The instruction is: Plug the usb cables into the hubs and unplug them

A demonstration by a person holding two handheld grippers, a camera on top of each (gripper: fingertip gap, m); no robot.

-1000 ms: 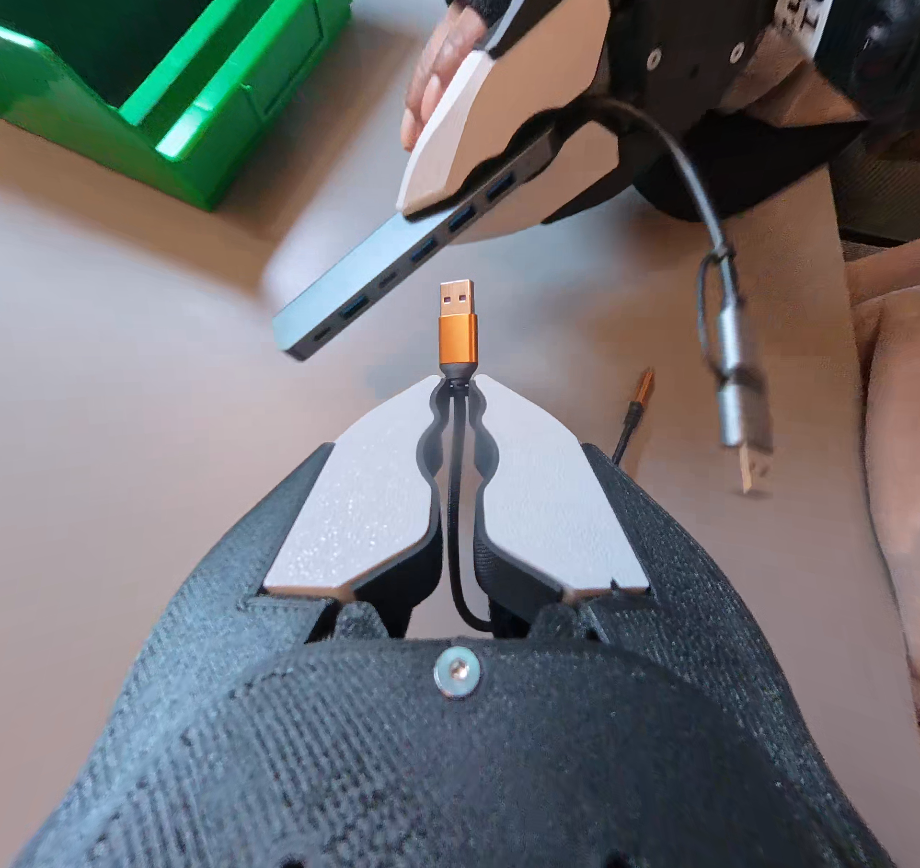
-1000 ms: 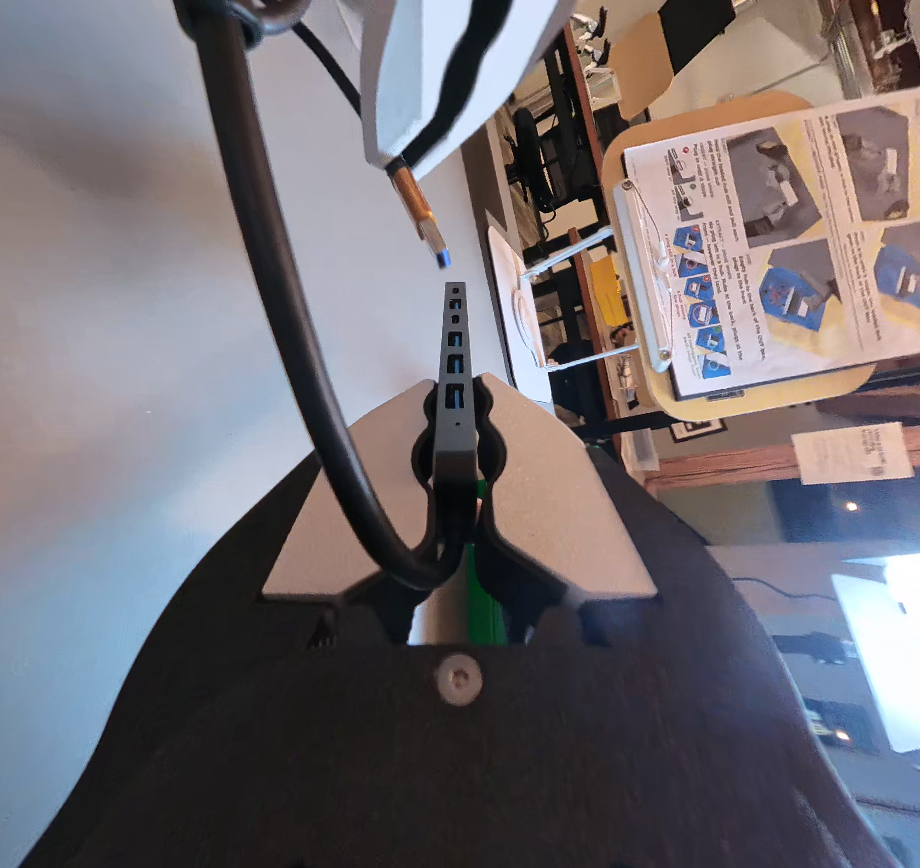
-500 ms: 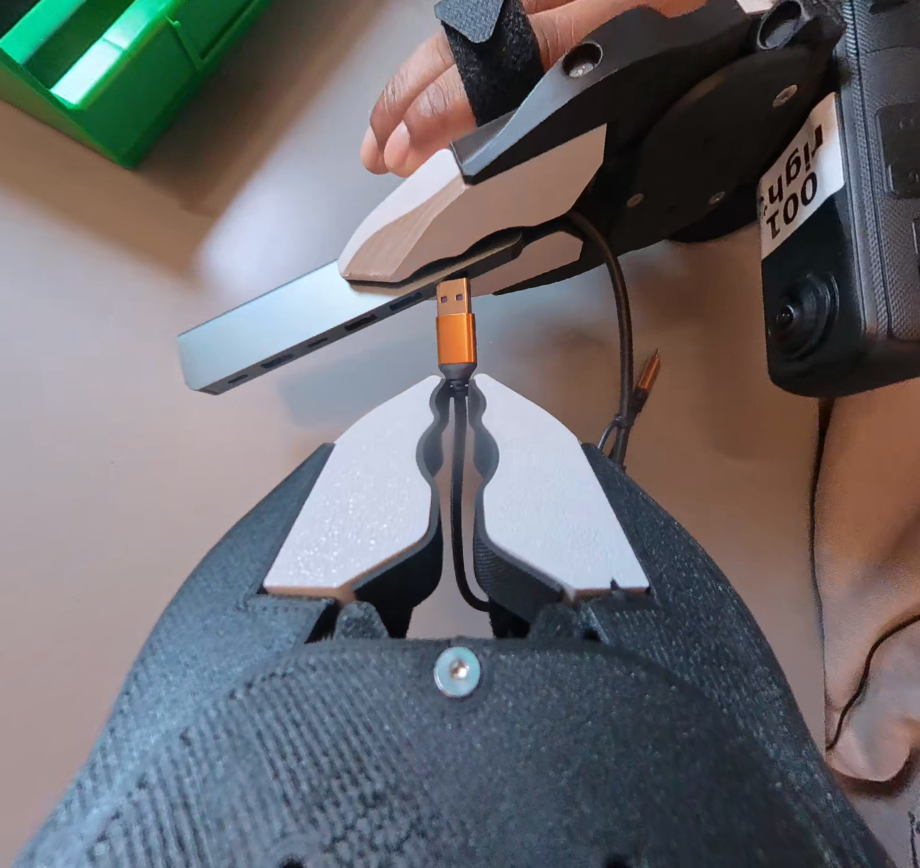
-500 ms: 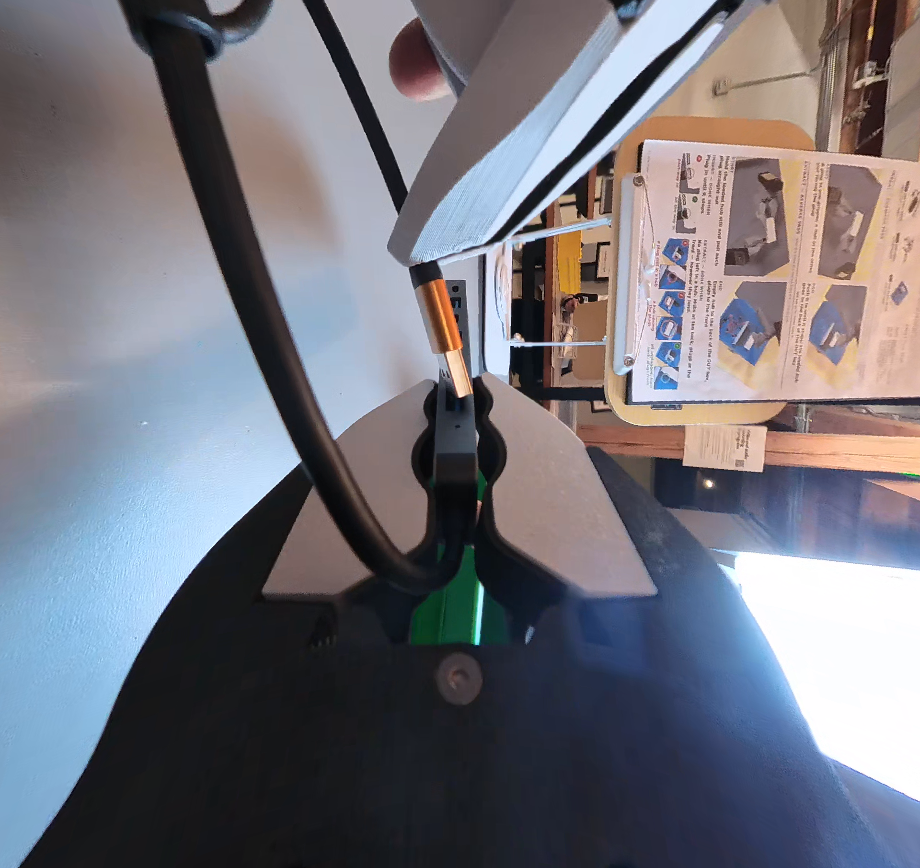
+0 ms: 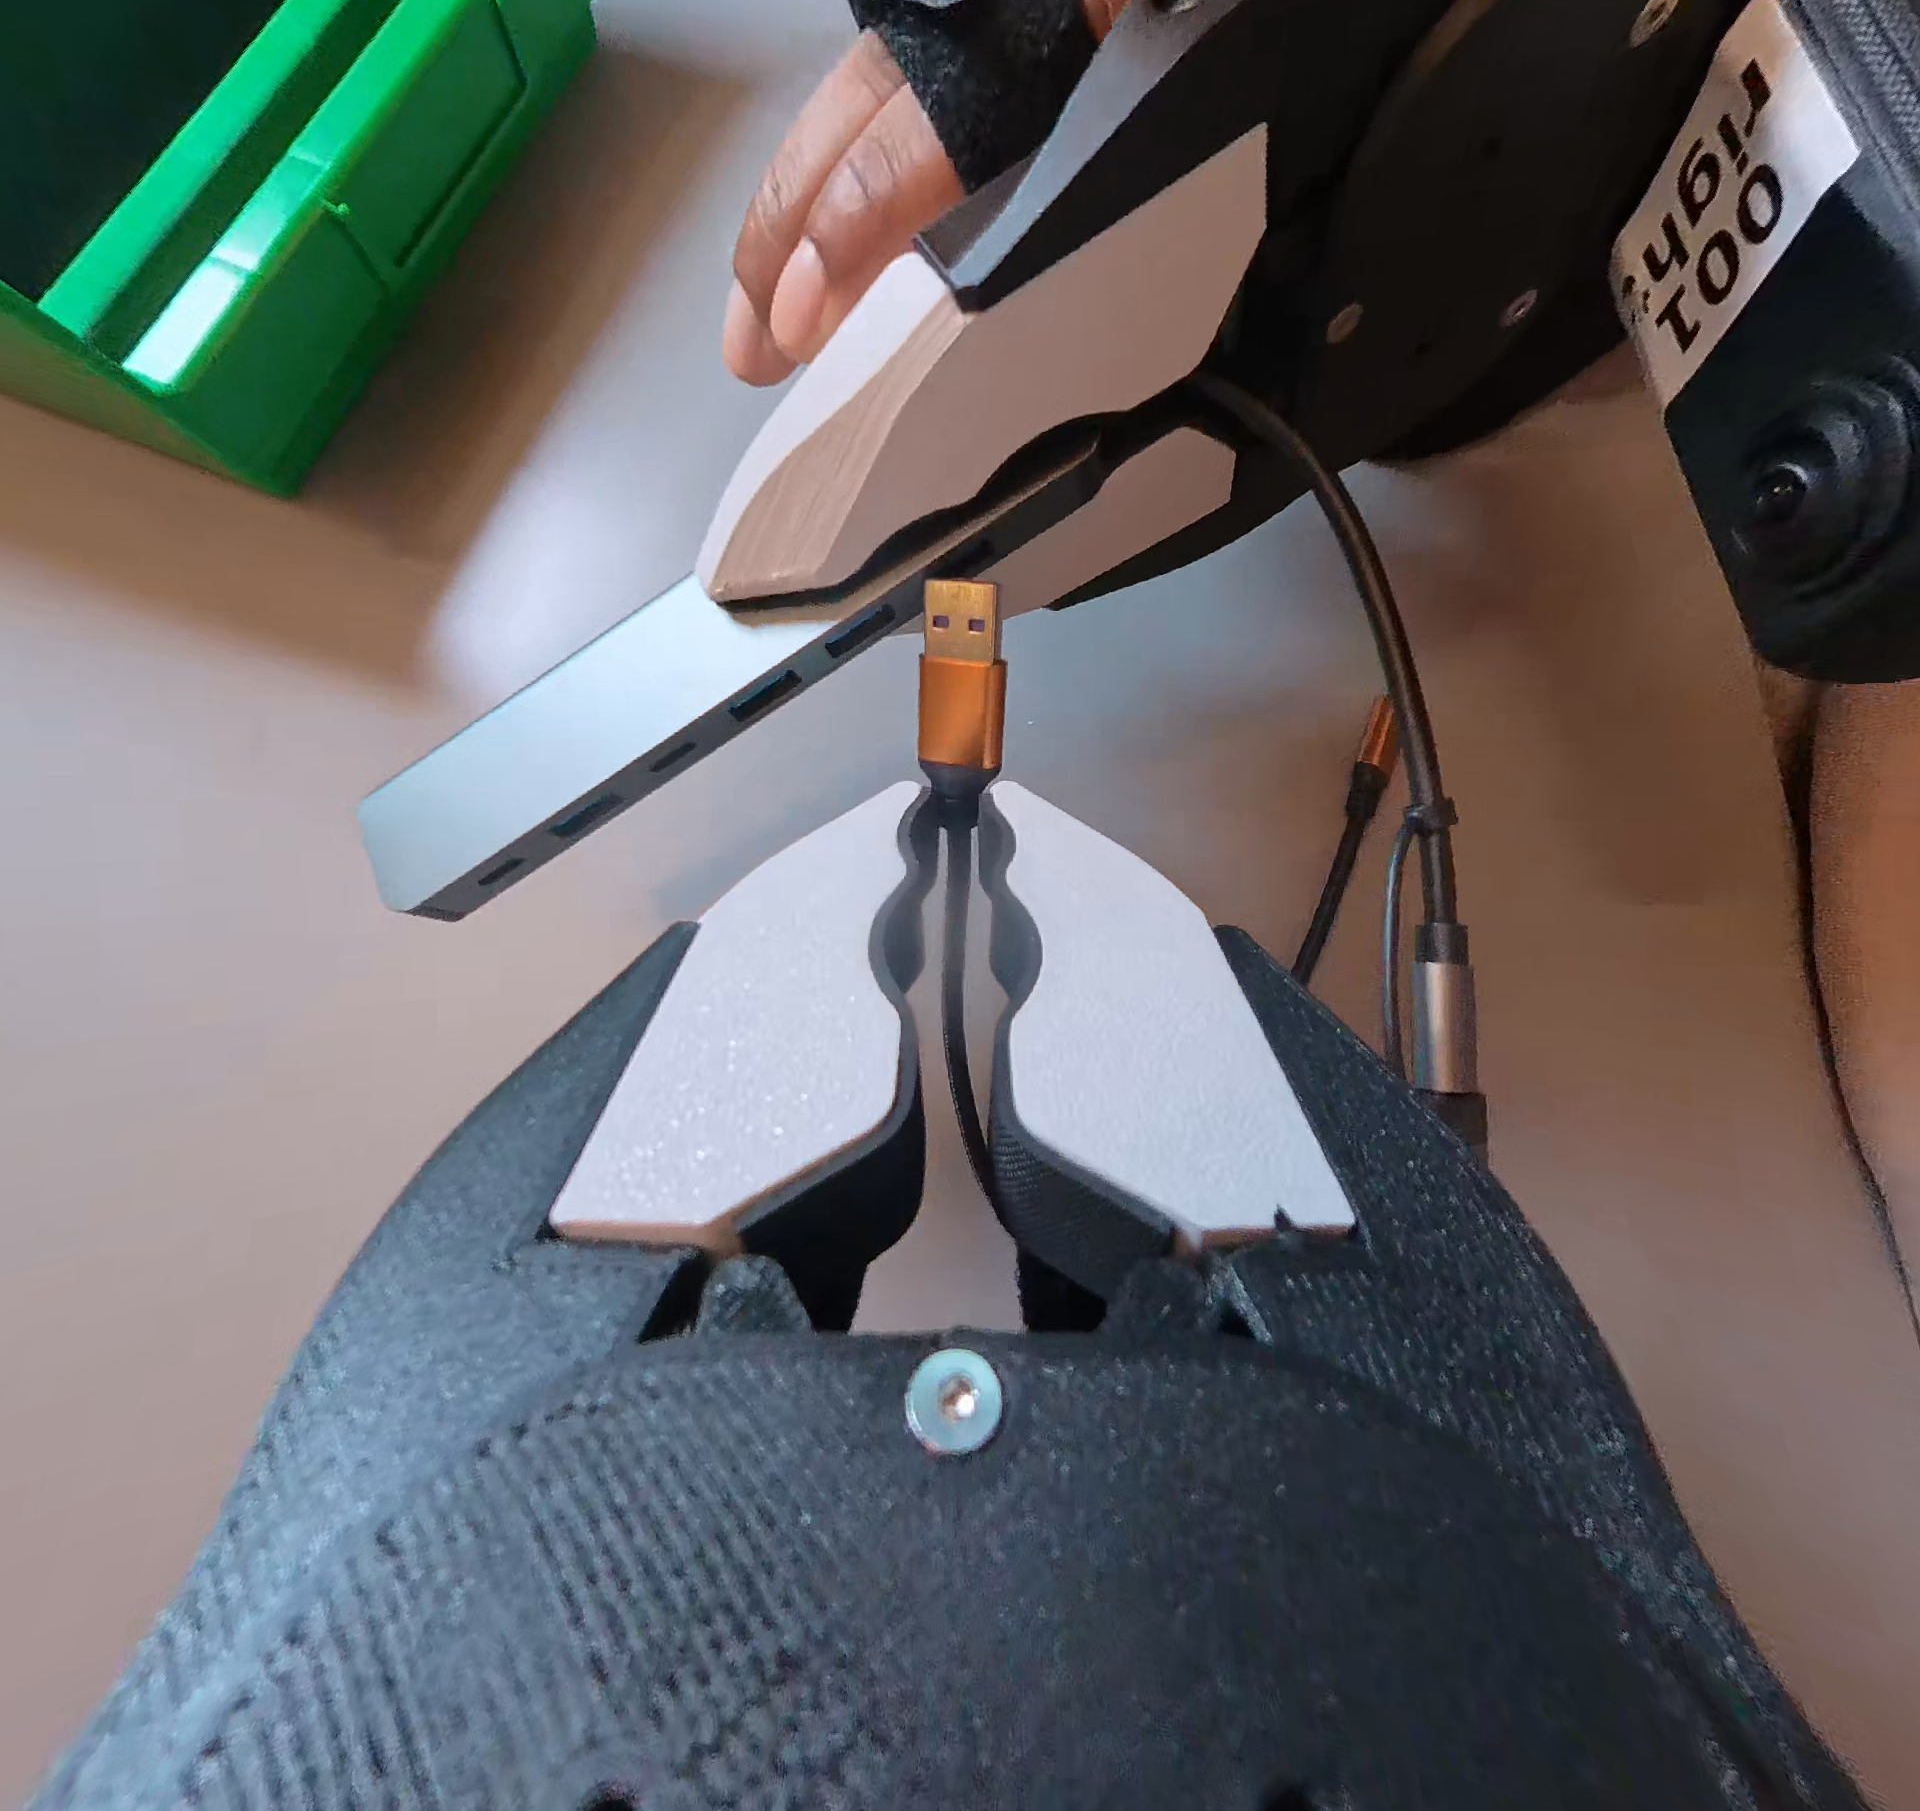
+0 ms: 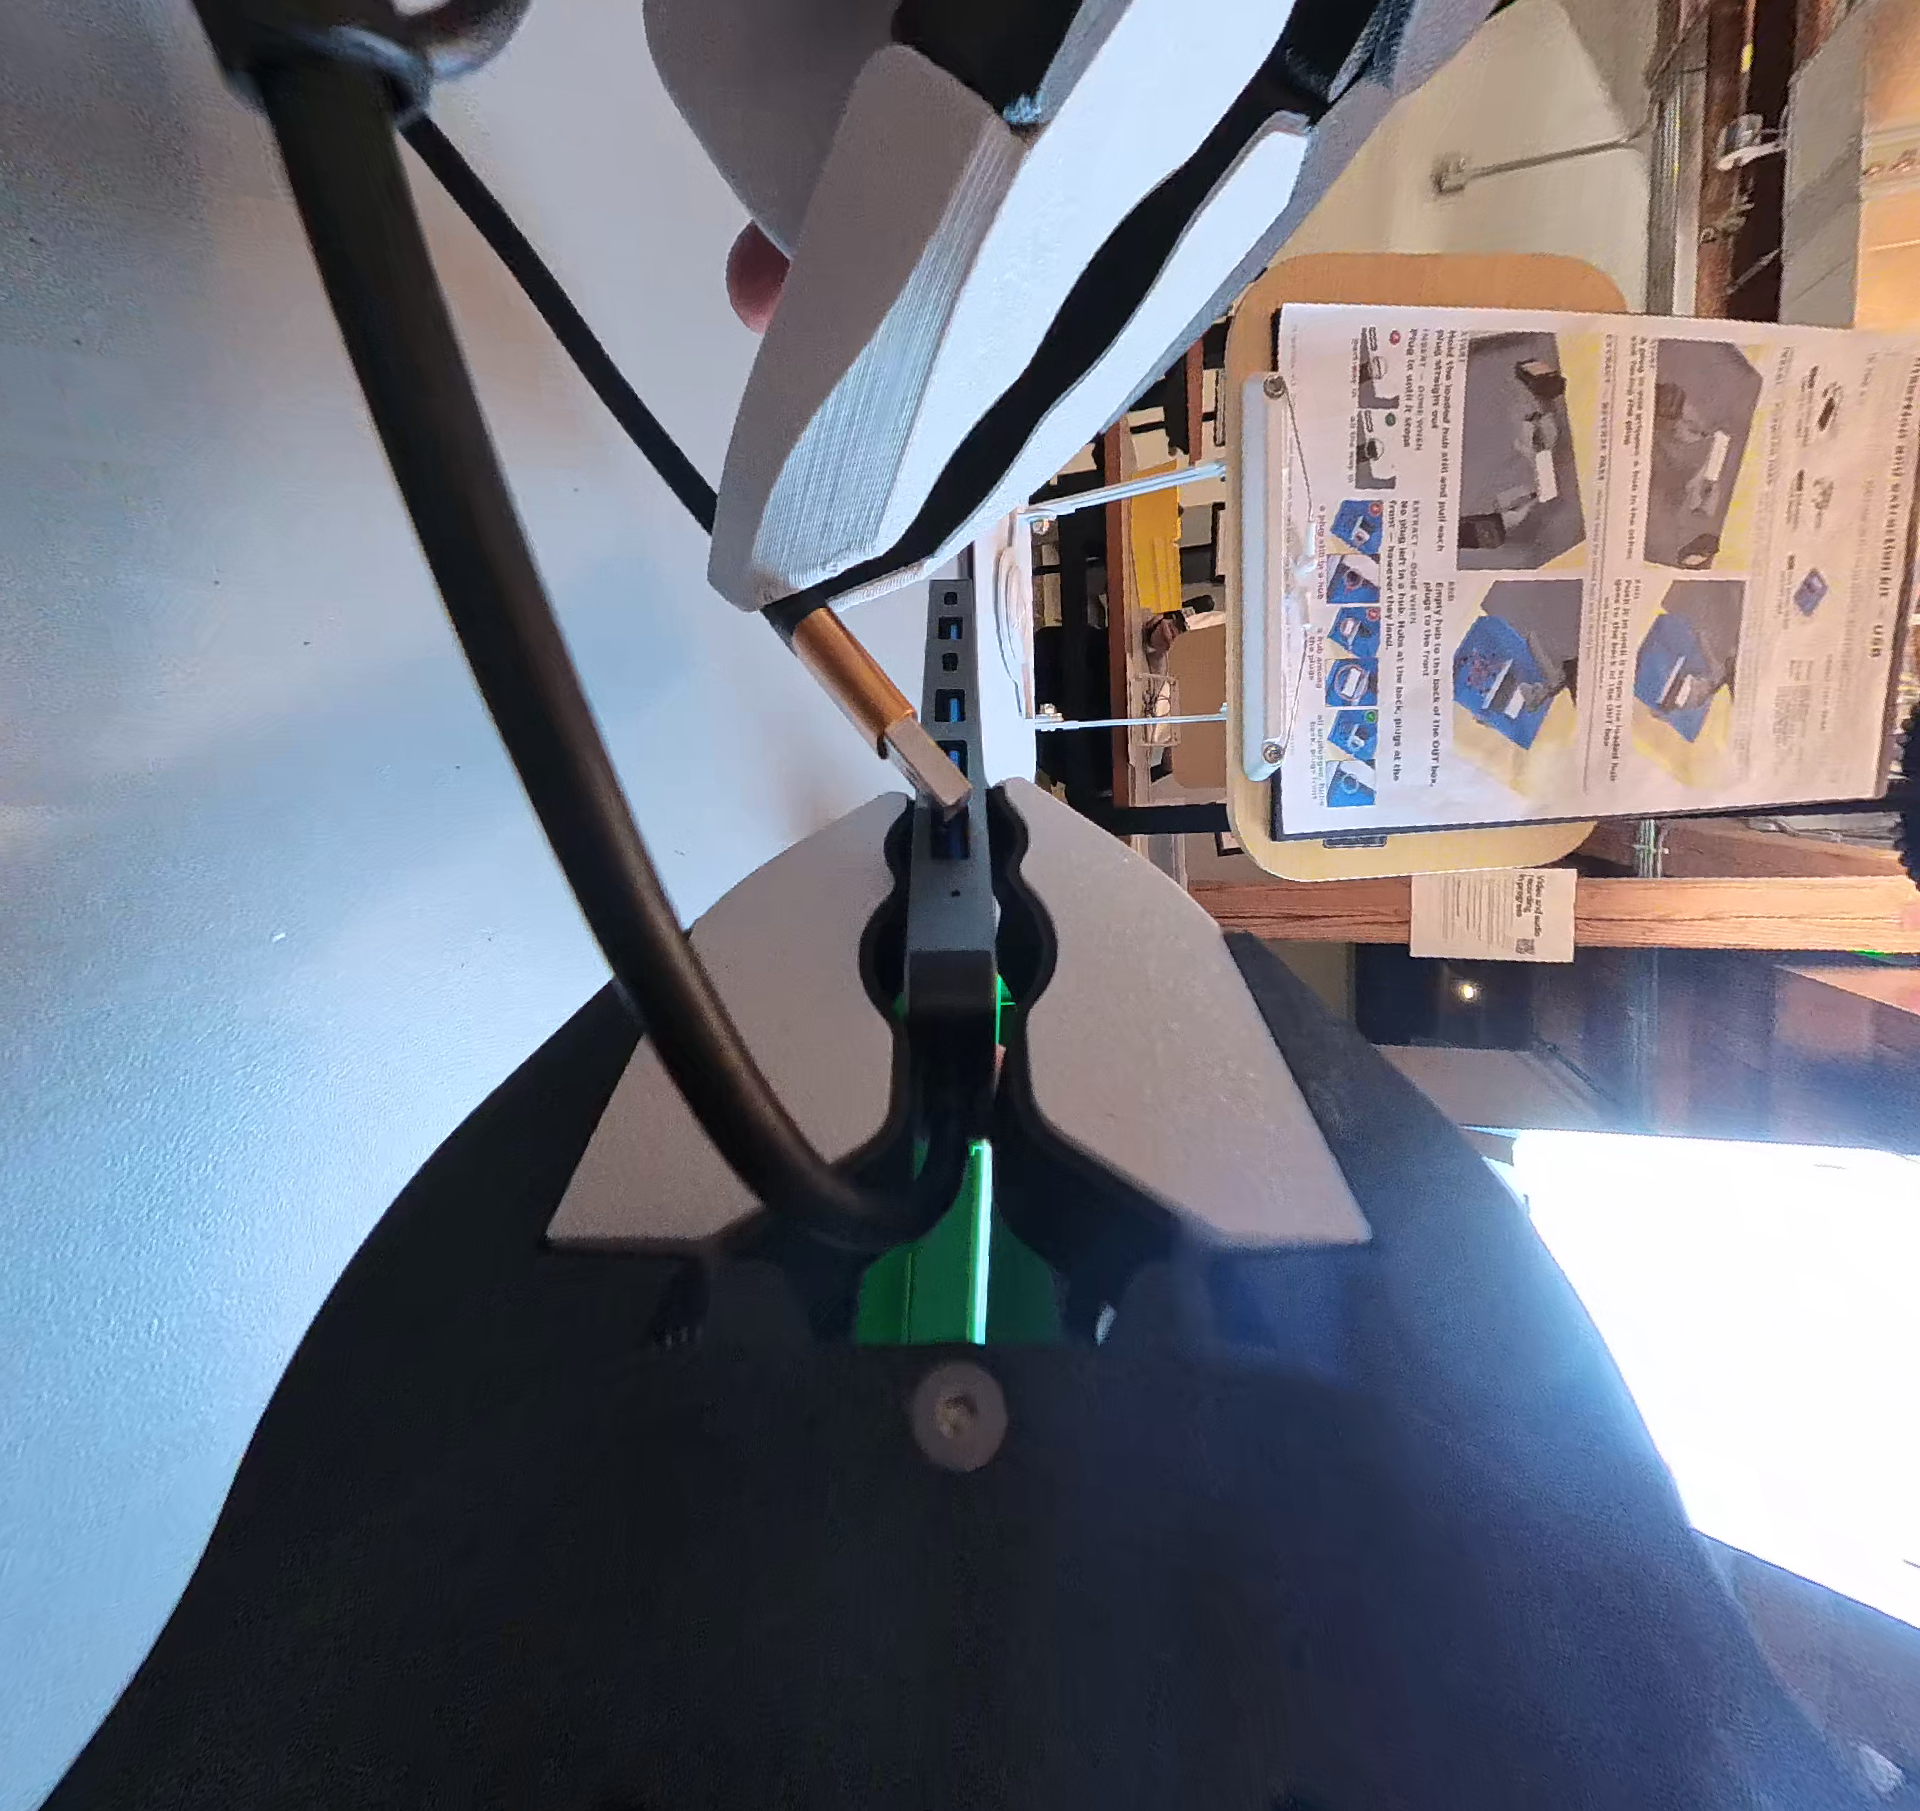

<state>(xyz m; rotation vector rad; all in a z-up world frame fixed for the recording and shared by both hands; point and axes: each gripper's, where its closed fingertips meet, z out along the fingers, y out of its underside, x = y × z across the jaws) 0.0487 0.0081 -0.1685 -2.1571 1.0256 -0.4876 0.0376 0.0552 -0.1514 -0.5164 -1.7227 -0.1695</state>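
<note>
Just ahead of your left gripper (image 5: 958, 785) — the hub (image 5: 623, 774), slanted across the plug's (image 5: 961, 681) line.
Left jaws clenched on the cable, plug pointing forward; right gripper (image 6: 951, 805) grasps the hub's end. Right view shows the metal tip meeting a port edge at an angle — left view hides that.

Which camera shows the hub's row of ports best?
The left wrist view: the hub lies side-on, its ports spread in a row. The right wrist view sees it end-on, ports foreshortened and the nearest hidden behind the plug.
</note>
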